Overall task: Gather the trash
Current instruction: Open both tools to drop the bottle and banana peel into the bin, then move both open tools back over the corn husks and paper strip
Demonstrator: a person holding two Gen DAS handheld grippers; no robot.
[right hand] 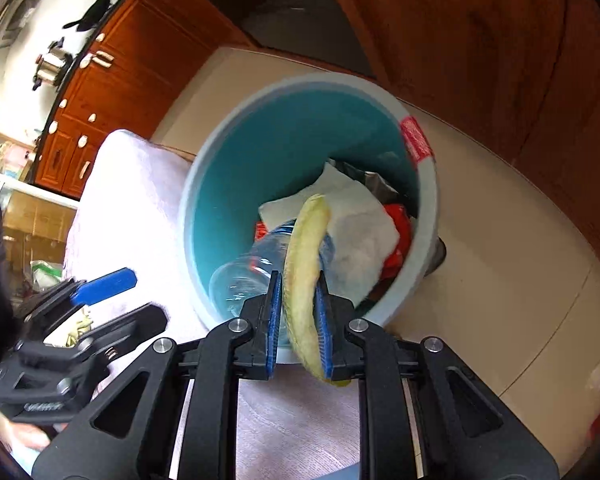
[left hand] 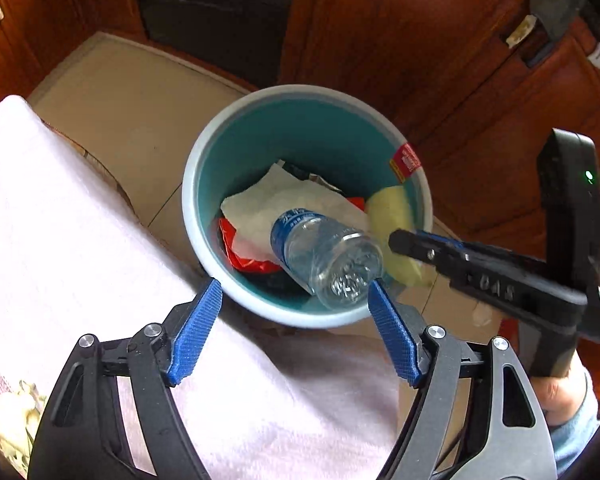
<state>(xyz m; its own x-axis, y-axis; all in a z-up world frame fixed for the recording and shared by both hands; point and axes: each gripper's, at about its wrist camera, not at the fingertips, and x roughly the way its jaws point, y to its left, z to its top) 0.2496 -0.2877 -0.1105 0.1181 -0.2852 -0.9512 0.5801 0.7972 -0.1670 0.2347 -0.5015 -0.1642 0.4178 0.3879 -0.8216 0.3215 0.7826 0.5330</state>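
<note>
Time to drop the trash in the bin point(left hand: 204, 168). Blue-green inside, pale rim, standing on the tan floor point(left hand: 132, 112) right beside the table with the white cloth point(left hand: 80, 220).

For the right gripper point(right hand: 298, 312): carry the yellow peel point(right hand: 304, 264) a bit further over the middle of the bin. Then let go with the jaws well apart, so the peel does not stick to a pad. Best not to let go early. Part of the peel hangs near the rim, so could slip out onto the floor. No shaking, no rush.

For the left gripper point(left hand: 294, 308): hold steady above the rim and keep clear of the other gripper, very near on the right in the left wrist view.

Now the jaws. Left gripper spread wide, blue pads far apart, pinching nothing. Clear plastic bottle point(left hand: 324, 260) with a blue label seen between the pads, bottom end up, tipped into the bin. Not pressed by either pad, though almost touching the right-hand one. Looks let go, most likely on the way down.

Right gripper nearly pressed together, pinching the peel flat between both blue pads. Peel standing up past the fingertips and curling over the bin.

Already in the bin: white paper point(left hand: 268, 204), something red point(left hand: 248, 260) and some dark bits. More pale scraps point(left hand: 12, 416) on the table, maybe next to pick up.
</note>
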